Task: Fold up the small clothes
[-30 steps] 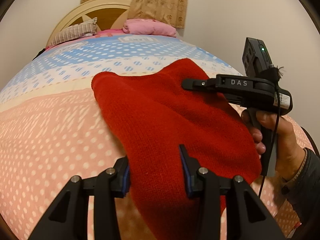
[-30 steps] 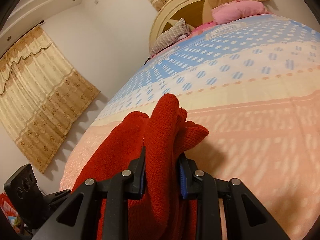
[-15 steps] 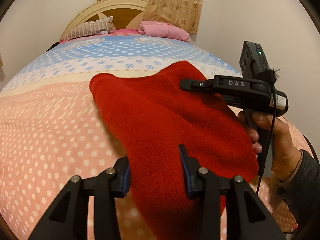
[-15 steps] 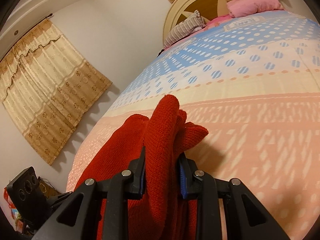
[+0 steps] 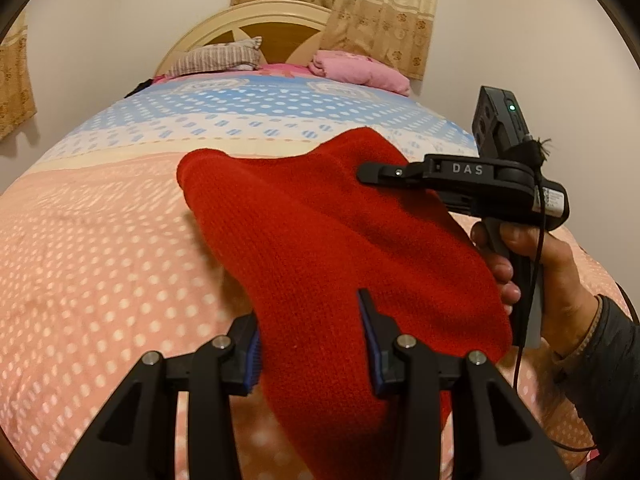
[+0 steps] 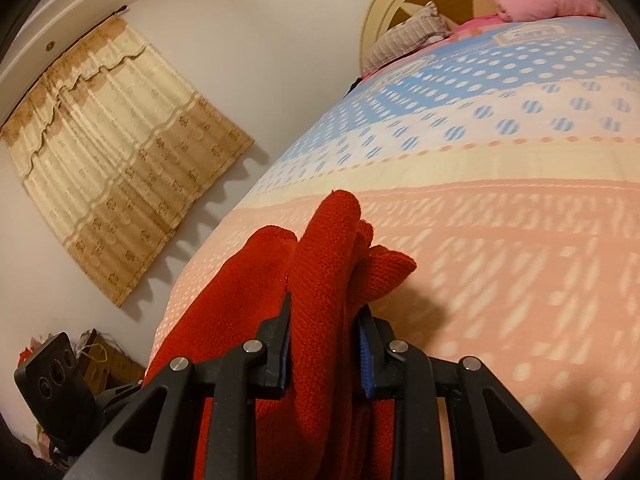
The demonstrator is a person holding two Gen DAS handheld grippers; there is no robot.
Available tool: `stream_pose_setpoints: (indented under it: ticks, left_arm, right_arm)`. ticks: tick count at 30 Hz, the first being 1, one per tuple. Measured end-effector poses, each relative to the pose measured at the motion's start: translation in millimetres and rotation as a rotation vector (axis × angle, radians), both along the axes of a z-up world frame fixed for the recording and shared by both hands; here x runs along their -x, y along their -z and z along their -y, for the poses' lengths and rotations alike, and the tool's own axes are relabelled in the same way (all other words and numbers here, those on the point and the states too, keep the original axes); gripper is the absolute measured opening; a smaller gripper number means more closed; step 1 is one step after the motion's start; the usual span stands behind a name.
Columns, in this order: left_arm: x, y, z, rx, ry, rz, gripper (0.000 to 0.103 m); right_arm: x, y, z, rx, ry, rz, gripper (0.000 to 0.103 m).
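Observation:
A red knitted garment (image 5: 320, 240) hangs lifted above the bed, stretched between my two grippers. My left gripper (image 5: 310, 340) is shut on its near edge; the cloth fills the gap between the blue pads. My right gripper (image 6: 324, 340) is shut on a bunched fold of the same garment (image 6: 320, 264). In the left wrist view the right gripper (image 5: 384, 172) holds the far right part of the cloth, with the person's hand (image 5: 540, 280) on its handle. The garment's underside is hidden.
The bed (image 5: 100, 260) has a dotted cover, pink near me, blue and white further off. A striped pillow (image 5: 216, 58) and a pink folded cloth (image 5: 360, 68) lie by the headboard (image 5: 276, 20). Curtains (image 6: 120, 152) hang on the wall. The left gripper's camera body (image 6: 52, 380) shows low left.
Both grippers have kept their hold on the red garment. The views have shifted: more of the headboard and wall shows, and the bed sits lower in the frame, as the garment is carried.

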State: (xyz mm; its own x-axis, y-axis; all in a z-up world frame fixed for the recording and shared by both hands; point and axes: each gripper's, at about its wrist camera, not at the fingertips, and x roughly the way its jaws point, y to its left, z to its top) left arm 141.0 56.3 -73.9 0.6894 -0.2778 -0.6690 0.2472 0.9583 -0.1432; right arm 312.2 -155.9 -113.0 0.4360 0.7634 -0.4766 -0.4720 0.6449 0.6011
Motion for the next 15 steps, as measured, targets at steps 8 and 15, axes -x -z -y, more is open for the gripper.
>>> stream_pose_setpoints:
  ticks: [8,15]
  left_arm:
    - [7.8,0.8,-24.5,-0.025,-0.051,0.002,0.042]
    - [15.1,11.0,-40.0,-0.044,-0.080,-0.014,0.042]
  right_arm:
    - [-0.6,4.1,-43.4,0.002,-0.071,-0.018,0.027]
    - [-3.3,8.7,-72.2,0.017,-0.111,-0.041,0.027]
